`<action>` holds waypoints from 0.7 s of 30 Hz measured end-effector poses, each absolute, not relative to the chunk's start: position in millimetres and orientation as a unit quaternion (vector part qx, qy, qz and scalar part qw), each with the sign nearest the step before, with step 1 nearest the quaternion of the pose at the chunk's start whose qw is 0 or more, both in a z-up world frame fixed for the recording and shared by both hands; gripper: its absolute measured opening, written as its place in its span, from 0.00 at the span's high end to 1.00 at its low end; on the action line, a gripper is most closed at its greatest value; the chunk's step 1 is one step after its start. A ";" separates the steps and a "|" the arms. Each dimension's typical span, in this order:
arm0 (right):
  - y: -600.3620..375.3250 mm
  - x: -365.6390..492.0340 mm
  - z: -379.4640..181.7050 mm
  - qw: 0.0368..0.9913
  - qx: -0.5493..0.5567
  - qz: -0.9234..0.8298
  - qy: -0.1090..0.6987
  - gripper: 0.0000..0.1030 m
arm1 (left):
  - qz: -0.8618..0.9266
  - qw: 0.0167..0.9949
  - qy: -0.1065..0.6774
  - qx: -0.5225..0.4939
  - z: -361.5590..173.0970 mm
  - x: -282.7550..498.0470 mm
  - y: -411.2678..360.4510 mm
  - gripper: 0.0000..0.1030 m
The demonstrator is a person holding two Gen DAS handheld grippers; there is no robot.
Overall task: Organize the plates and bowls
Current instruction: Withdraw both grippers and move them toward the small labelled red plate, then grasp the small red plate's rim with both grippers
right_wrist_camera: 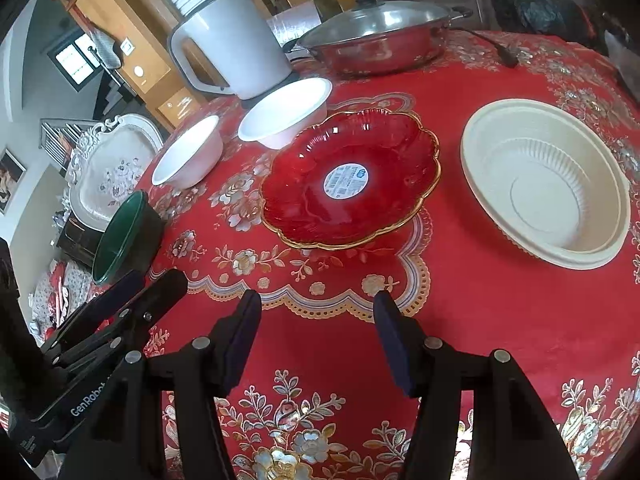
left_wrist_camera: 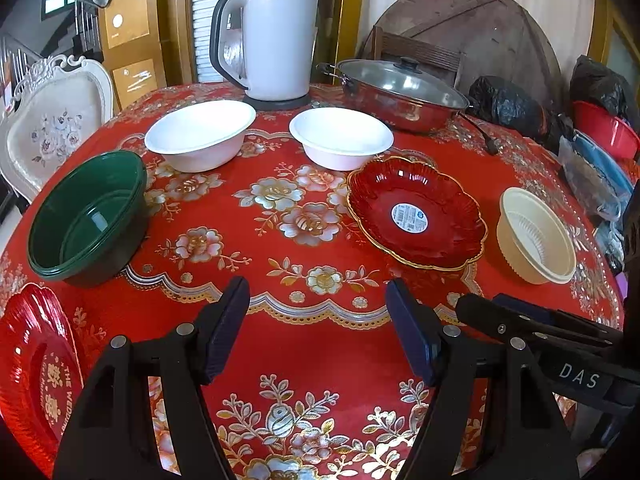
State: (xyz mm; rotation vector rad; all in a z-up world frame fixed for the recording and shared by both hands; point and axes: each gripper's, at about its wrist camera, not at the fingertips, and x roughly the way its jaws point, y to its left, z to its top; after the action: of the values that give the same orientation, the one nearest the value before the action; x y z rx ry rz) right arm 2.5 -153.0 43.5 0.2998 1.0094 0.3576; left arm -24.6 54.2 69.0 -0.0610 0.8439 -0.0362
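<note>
Legible text:
- "DAS" in white letters on the right gripper's black body (left_wrist_camera: 580, 376).
- "GenRobot" (end cut off) on the left gripper's black body (right_wrist_camera: 86, 400).
- "THE WEDDIN…", gold, on the red plate (left_wrist_camera: 36, 360).
- Round sticker (right_wrist_camera: 346, 181) on the scalloped red plate (right_wrist_camera: 372, 148): print too small to read.

Both handheld tools are matte black plastic, the left gripper (left_wrist_camera: 318, 330) and right gripper (right_wrist_camera: 318, 338) each carrying two dark navy ribbed pads (left_wrist_camera: 226, 326) on triangular cut-out arms fastened with round silver pins, with white "DAS" and "GenRobot" lettering.
</note>
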 end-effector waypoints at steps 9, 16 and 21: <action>-162.2 8.1 48.2 0.856 0.137 0.155 0.473 0.43 | -0.015 0.914 0.405 -0.029 68.4 -15.1 49.9 0.31; -170.0 21.0 52.9 0.861 0.136 0.145 0.468 0.43 | -0.013 0.912 0.409 -0.026 65.0 -2.9 44.3 0.31; -173.8 34.5 57.2 0.864 0.129 0.142 0.465 0.43 | -0.013 0.910 0.414 -0.030 63.6 10.3 41.4 0.31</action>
State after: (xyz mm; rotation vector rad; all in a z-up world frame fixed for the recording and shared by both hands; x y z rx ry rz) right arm 34.5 -173.8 57.2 0.2705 0.9755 0.2986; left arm 10.3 41.4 63.6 -0.0623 0.8546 -0.0266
